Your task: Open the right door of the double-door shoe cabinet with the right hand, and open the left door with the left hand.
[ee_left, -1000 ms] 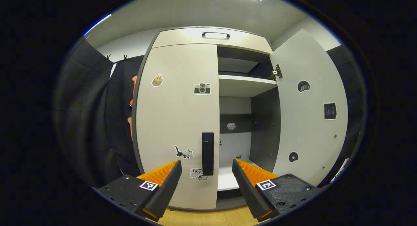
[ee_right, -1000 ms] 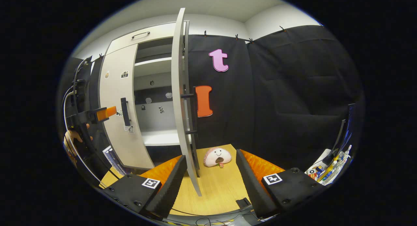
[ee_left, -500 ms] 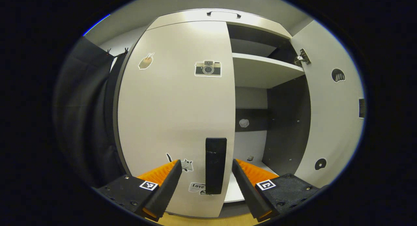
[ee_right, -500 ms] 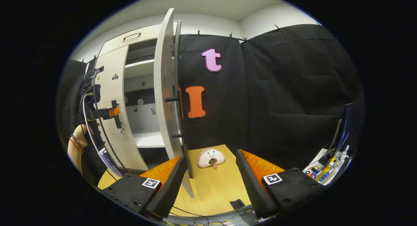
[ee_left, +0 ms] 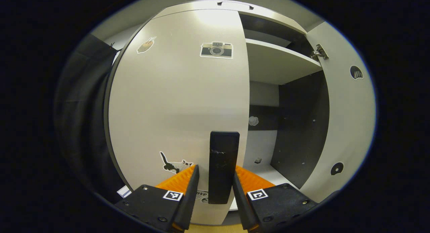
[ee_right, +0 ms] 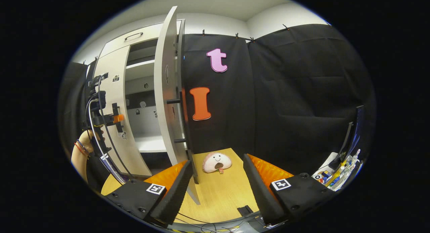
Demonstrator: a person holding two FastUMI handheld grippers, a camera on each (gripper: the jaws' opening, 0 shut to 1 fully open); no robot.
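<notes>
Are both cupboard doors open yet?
Not yet. The right door already stands wide open, and the right gripper is open and off it. The left gripper has its fingers around the handle of the left door, which is shut. Pulling it open is left.

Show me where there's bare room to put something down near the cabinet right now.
The wood floor between the open right door and the black cloth is mostly bare, apart from a plush toy near the door's foot. The lower shelf behind that door looks free. Cables crowd the floor's near edge; small items clutter the far right.
</notes>
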